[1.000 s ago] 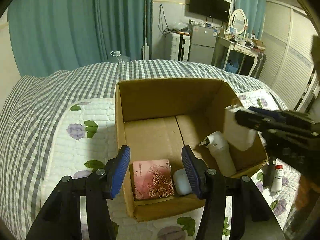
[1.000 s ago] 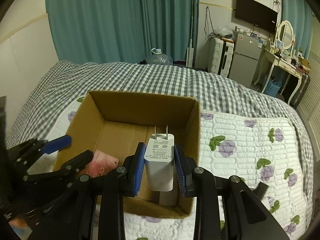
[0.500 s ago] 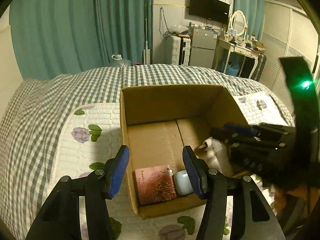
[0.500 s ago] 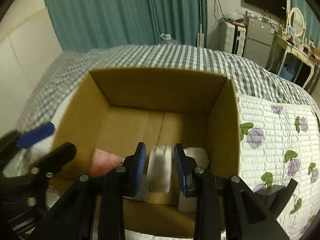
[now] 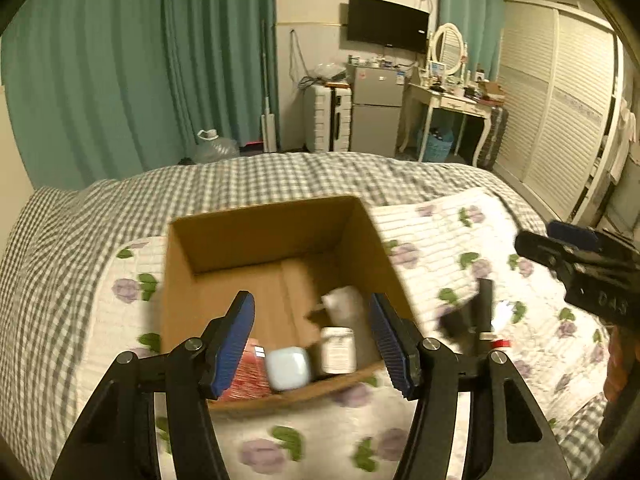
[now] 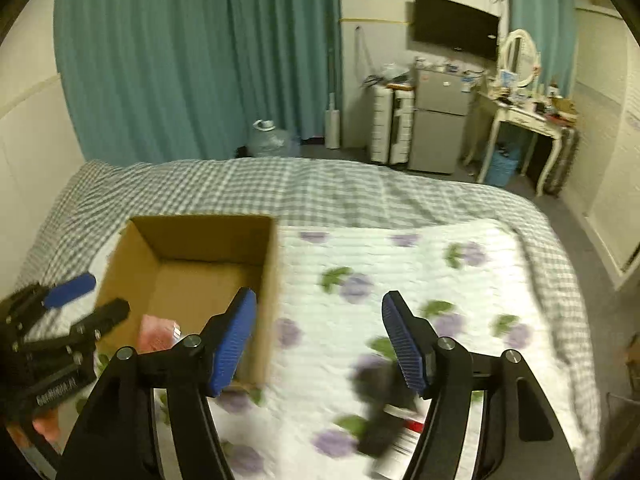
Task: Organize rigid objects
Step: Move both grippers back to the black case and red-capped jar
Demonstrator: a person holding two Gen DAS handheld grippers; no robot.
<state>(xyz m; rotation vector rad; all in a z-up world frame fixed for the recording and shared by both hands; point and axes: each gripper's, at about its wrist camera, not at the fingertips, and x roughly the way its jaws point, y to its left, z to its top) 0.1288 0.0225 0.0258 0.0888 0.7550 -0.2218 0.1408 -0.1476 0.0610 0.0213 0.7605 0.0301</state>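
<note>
White charger down in the cardboard box, both tongs, left and right, released, freshly widened, empty.

Teal curtains across back wall. Black TV mounted high. Grey fridge beside white drawer unit. White dressing table with oval mirror. Water jug on floor. Louvred wardrobe doors at right.

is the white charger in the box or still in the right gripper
In the box. The charger sits inside the cardboard box; the right gripper has just opened, nothing between its fingers.
</note>
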